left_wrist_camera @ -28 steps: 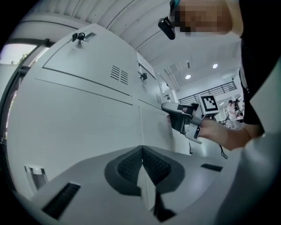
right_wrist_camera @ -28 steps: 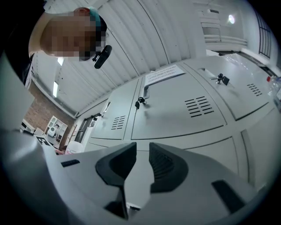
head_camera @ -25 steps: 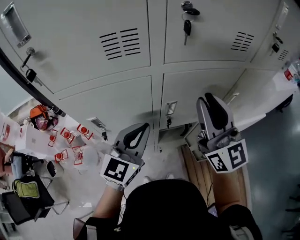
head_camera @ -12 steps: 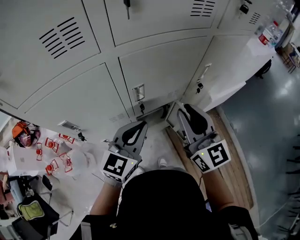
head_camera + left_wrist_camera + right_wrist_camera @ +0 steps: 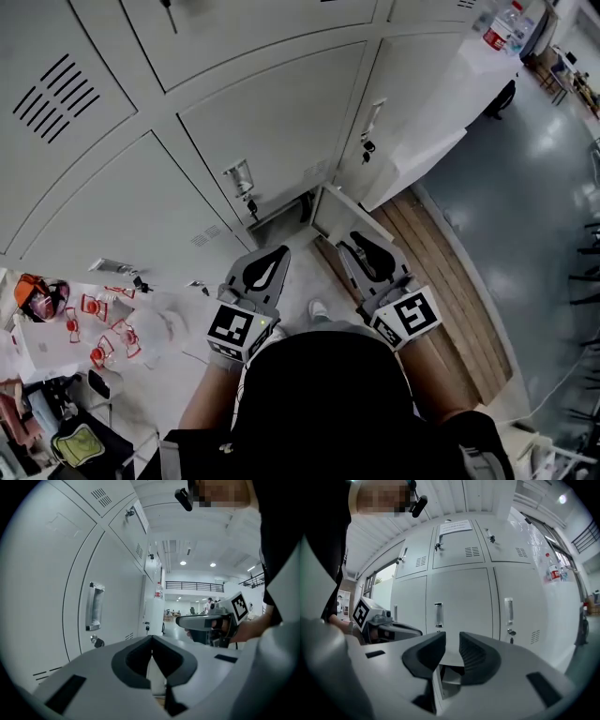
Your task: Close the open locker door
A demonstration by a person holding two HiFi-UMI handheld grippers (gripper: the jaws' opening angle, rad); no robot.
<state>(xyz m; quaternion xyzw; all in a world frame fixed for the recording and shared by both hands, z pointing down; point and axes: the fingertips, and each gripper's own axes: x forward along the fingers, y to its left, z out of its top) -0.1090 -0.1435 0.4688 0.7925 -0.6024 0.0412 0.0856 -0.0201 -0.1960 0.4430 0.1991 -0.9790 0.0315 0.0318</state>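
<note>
Lockers (image 5: 272,122) of smooth grey painted sheet metal, with louvred vent slots and recessed bright-metal handles, are seen from above in the head view. The open locker door (image 5: 339,214), a flat pale panel in the bottom row, is swung outward just ahead of the right gripper (image 5: 361,248). The left gripper (image 5: 279,253) is held beside it, below the dark opening. A cube of black-and-white square markers is carried on each gripper. A strip of wooden planks (image 5: 441,272) is laid along the foot of the lockers.

In the left gripper view, the grey moulded jaws with dark pads are seen pressed together at their tips, with nothing clamped.

In the right gripper view, the dark ribbed pads are held slightly apart and empty, and the open compartment is framed low between them. A white paper sheet (image 5: 454,526) is stuck on an upper door; its print cannot be read. A bottle with a red label (image 5: 553,571) is seen at the right end of the lockers.
</note>
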